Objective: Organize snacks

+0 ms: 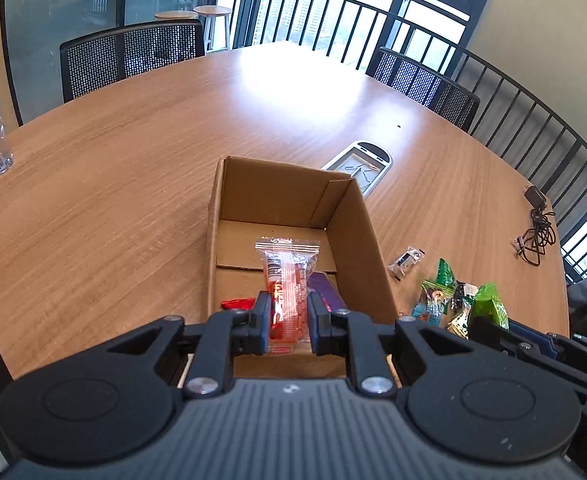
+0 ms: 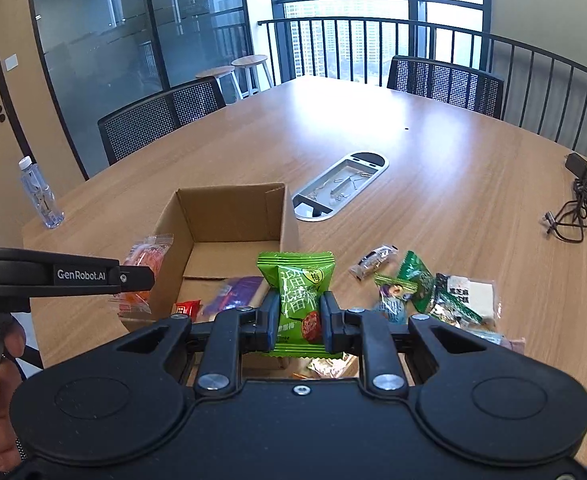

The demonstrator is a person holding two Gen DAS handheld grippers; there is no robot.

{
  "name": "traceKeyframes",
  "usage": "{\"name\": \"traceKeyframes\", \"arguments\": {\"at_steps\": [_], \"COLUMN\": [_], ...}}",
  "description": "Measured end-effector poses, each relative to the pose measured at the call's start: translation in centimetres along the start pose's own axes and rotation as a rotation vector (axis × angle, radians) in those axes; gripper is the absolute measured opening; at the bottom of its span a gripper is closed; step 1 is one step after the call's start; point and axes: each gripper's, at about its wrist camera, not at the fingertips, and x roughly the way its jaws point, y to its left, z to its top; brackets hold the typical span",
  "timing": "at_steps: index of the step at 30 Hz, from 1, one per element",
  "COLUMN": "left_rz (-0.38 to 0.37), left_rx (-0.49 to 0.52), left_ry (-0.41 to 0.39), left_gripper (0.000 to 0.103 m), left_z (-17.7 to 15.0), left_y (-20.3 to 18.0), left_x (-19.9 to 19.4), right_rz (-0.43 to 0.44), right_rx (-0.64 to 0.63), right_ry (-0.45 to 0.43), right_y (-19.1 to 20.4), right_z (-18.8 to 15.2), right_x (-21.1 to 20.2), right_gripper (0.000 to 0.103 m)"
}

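My left gripper point(image 1: 289, 312) is clamped on an orange packet point(image 1: 287, 280), a clear-edged wrapper with red-orange filling and a white printed strip, held upright with its crimped top pointing away from me. It hangs over the near end of the open cardboard box point(image 1: 349, 216), which sits on the wooden table point(image 1: 113, 168). On the box floor I can see a purple packet point(image 1: 325, 288) just right of my fingers and a small red packet point(image 1: 237, 303) to their left.

My right gripper point(image 2: 296, 312) is closed on a green packet point(image 2: 297, 292), glossy, with white characters and a round red fruit printed low on its face; it stands upright between the pads, near the box's right wall. To the right of that, a heap of loose snacks point(image 2: 433, 296) lies on the table: green and white wrappers bunched together, and a small clear packet point(image 2: 373, 261) a little apart from them, toward the box
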Motion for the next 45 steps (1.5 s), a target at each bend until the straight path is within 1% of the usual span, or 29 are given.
{"name": "traceKeyframes", "arguments": {"at_steps": [15, 18, 20, 22, 28, 38, 40, 42, 43, 44, 45], "left_rz": [-0.039, -0.061, -0.065, -0.065, -0.044, 0.034, 0.043, 0.053, 0.058, 0.063, 0.067], "left_rx": [-0.006, -0.033, -0.047, -0.055, -0.085, -0.159, -0.171, -0.18, -0.185, -0.19, -0.194], "left_ry": [0.085, 0.086, 0.08, 0.058, 0.016, 0.032, 0.03, 0.03, 0.029, 0.027, 0.023], "left_gripper": [0.018, 0.025, 0.026, 0.027, 0.031, 0.05, 0.054, 0.06, 0.061, 0.065, 0.069], "left_z": [1.4, 1.5, 1.6, 1.9, 3.1, 3.0, 3.0, 2.9, 2.9, 2.9, 2.9], "left_y": [1.1, 1.6, 2.0, 2.4, 3.9, 6.8, 7.3, 7.7, 7.8, 7.9, 8.0], "left_x": [4.8, 5.2, 5.2, 4.8, 3.8, 3.3, 3.1, 2.9, 2.9, 2.8, 2.6], "right_rz": [-0.005, -0.005, -0.001, 0.005, 0.03, 0.089, 0.115, 0.138, 0.134, 0.133, 0.136], "right_rx": [-0.011, -0.014, -0.019, -0.025, -0.032, -0.061, -0.064, -0.068, -0.074, -0.075, -0.073], "right_ry": [0.039, 0.05, 0.057, 0.063, 0.076, 0.08, 0.068, 0.054, 0.058, 0.061, 0.064], "right_y": [1.5, 1.8, 2.0, 2.3, 3.4, 5.5, 5.8, 6.1, 6.1, 6.0, 5.9], "right_z": [1.9, 2.1, 2.3, 2.4, 2.7, 3.6, 3.8, 4.0, 4.0, 3.9, 3.8], "right_x": [3.9, 4.5, 5.0, 5.3, 6.3, 7.1, 7.0, 6.8, 6.8, 6.7, 6.6], "right_gripper": [0.021, 0.021, 0.021, 0.021, 0.021, 0.021, 0.022, 0.026, 0.032, 0.036, 0.039]}}
